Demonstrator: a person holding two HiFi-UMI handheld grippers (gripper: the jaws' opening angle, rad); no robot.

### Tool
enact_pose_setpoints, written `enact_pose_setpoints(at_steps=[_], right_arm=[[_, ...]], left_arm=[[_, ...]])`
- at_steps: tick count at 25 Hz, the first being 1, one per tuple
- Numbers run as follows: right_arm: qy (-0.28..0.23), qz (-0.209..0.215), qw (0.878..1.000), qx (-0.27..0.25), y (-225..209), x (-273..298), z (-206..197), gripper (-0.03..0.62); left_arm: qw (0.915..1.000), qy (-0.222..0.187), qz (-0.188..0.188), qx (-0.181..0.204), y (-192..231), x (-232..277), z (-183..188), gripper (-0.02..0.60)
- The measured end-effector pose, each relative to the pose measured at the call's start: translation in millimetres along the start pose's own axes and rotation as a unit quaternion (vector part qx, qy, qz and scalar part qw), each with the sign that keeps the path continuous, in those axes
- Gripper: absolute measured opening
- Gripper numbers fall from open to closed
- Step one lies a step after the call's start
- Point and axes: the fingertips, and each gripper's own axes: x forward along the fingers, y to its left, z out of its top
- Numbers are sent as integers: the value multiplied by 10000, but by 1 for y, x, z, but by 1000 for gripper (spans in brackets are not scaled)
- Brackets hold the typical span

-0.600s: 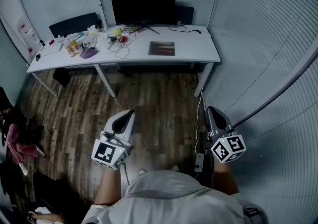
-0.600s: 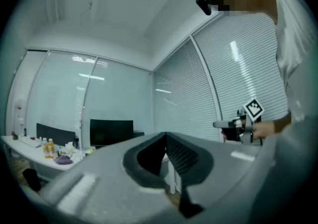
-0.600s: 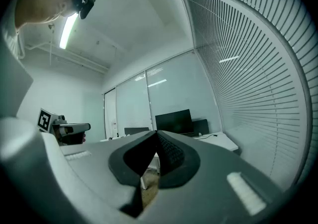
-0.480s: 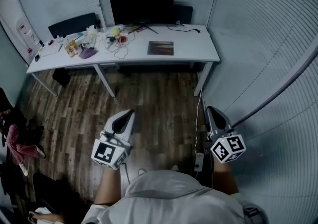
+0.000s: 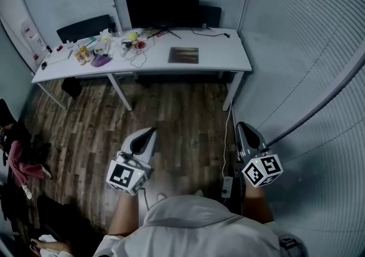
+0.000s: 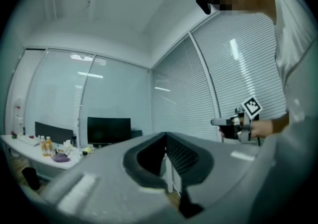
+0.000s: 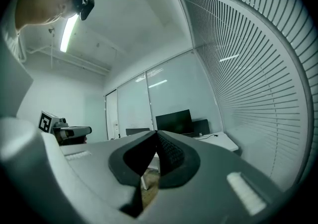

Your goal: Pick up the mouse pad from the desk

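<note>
Dark, thin mouse pad [image 5: 183, 55] lies flat on the white desk [image 5: 228, 59], right of the monitor [image 5: 162, 8]; probably light and floppy, best pinched at an edge. Left gripper [image 5: 149, 131] and right gripper [image 5: 243, 126], the 2 closed and empty, hang well apart from it.

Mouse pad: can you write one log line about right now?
mouse pad: flat on desk, untouched | left gripper: shut, empty | right gripper: shut, empty | both grippers: well short of desk
</note>
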Motion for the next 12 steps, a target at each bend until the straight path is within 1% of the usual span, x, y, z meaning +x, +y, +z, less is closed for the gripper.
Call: enact_pose_setpoints(at_steps=[3, 6, 10, 12], right_arm=[[-105, 163, 9998, 11, -3, 0, 4, 3], [-177, 372, 9989, 214, -7, -2, 7, 3], [-194, 821, 9963, 186, -16, -5, 5, 3], [-286, 1094, 9932, 272, -20, -9, 6, 3]], left_arm=[[10000, -3, 51, -43, -5, 4, 2, 2], [10000, 22, 60, -52, -13, 11, 0, 2], [9999, 89, 85, -114, -27, 26, -9, 2], [9998, 160, 89, -125, -37, 34, -14, 2]])
